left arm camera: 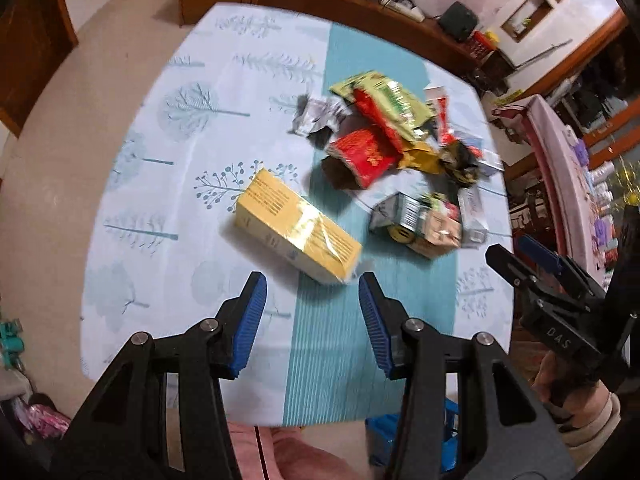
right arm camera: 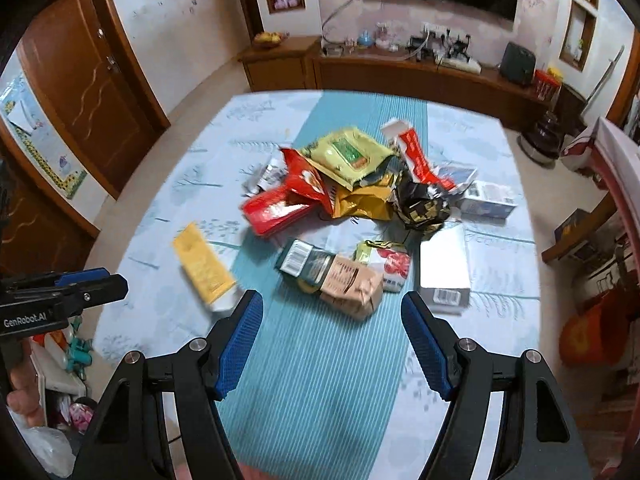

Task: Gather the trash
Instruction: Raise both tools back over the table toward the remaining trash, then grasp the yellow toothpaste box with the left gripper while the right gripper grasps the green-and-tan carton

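Both sets of fingers hang spread and empty above the table [right arm camera: 340,380]. The left gripper [left arm camera: 312,308] is just short of the yellow box [left arm camera: 296,226], which lies flat and apart from the rest. The right gripper [right arm camera: 332,328] faces the tan carton [right arm camera: 352,284]. Beyond it, the trash pile [right arm camera: 352,176] of red, green and black wrappers sits mid-table, with a grey box [right arm camera: 444,268] to its right
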Demonstrator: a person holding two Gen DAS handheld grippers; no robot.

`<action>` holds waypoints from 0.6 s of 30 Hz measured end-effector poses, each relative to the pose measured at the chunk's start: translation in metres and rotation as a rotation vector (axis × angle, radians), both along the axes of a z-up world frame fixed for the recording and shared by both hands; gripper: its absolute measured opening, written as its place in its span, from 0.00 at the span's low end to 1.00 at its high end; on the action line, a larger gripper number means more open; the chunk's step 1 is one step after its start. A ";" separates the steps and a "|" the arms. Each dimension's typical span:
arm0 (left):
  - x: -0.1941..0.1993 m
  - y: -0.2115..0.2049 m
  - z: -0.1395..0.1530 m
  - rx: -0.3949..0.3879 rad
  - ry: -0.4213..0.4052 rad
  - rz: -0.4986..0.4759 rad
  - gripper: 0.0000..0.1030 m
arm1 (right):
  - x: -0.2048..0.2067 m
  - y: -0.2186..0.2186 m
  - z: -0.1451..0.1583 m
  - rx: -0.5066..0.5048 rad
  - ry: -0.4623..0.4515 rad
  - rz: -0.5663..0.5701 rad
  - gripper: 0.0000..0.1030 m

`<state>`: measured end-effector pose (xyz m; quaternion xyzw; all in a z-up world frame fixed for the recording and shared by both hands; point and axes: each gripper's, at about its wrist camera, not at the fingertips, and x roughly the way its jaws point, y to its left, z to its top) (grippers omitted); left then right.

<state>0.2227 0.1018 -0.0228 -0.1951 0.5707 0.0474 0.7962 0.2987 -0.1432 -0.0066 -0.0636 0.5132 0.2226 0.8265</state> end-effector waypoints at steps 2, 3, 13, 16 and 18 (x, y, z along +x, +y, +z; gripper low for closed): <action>0.017 0.006 -0.020 -0.022 0.034 0.021 0.43 | 0.019 0.003 -0.016 0.012 0.027 -0.018 0.71; 0.021 0.008 -0.025 -0.026 0.040 0.027 0.43 | 0.030 0.005 -0.025 0.020 0.043 -0.024 0.71; 0.051 0.014 -0.059 -0.065 0.079 0.071 0.43 | 0.082 0.004 -0.091 0.080 0.234 -0.066 0.71; 0.054 0.017 -0.067 -0.080 0.100 0.103 0.43 | 0.082 0.006 -0.102 0.099 0.275 -0.040 0.71; 0.055 0.020 -0.071 -0.094 0.109 0.130 0.43 | 0.077 0.010 -0.106 0.105 0.294 -0.007 0.71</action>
